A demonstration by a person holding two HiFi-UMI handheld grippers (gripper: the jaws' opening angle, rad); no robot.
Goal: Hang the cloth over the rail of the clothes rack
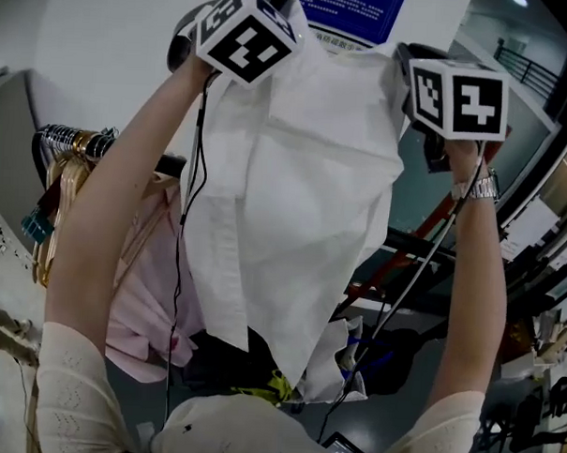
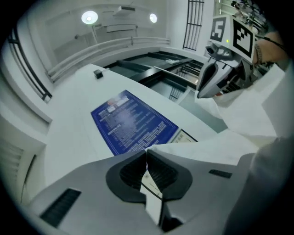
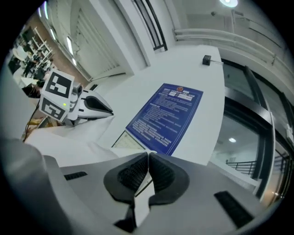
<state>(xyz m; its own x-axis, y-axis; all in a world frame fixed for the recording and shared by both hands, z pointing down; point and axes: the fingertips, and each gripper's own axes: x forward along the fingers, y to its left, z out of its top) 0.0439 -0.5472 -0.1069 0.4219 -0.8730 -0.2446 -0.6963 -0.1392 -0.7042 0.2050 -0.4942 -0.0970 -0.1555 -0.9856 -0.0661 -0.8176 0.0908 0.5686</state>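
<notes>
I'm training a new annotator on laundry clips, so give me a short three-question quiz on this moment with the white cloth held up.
1. True or false: the left gripper is open and empty.
2. In the head view, what colour is the garment hanging by the hangers, left of the white cloth? A) pink B) green C) blue
3. Fill in: the right gripper is shut on the ____.
Key: 1 false, it is shut on the white cloth; 2 A; 3 white cloth.
</notes>
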